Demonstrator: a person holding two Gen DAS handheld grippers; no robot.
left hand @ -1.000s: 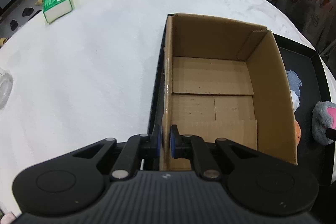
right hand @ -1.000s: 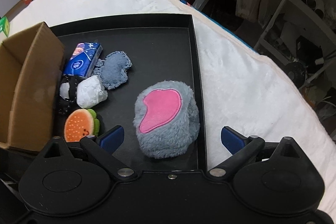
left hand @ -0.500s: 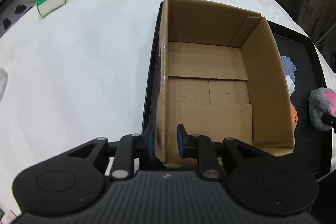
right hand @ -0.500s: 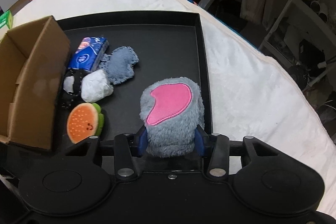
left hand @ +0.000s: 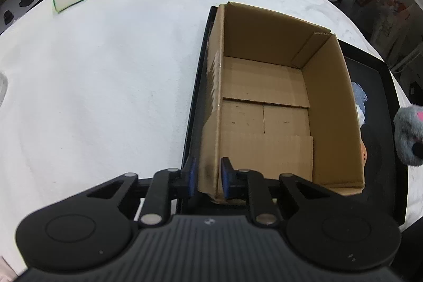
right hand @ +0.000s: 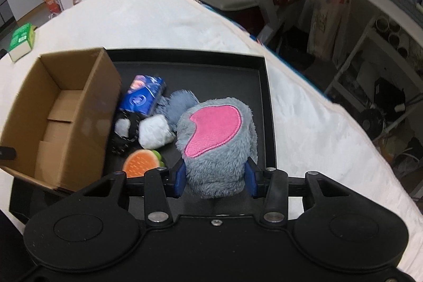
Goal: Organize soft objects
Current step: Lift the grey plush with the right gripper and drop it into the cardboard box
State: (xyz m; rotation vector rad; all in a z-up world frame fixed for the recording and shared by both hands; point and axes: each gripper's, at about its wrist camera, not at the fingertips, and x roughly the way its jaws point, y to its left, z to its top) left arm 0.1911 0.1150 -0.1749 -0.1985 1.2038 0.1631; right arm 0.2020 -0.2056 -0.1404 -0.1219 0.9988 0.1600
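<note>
Right wrist view: the white-covered counter [right hand: 304, 107] carried a black tray [right hand: 267, 107] and, at its left end, an empty box [right hand: 92, 107]. The right gripper [right hand: 215, 180], its jaws wide a second earlier, had just closed them on the grey plush [right hand: 219, 149] and raised it off the tray floor, so a first soft item looked ready for the box. The left gripper [left hand: 207, 180] had relaxed its pinch on the box's near corner, jaws a little apart, pads either side of the wall. A tissue pack [right hand: 142, 95], cloths and a melon toy [right hand: 141, 165] waited beside the box.
</note>
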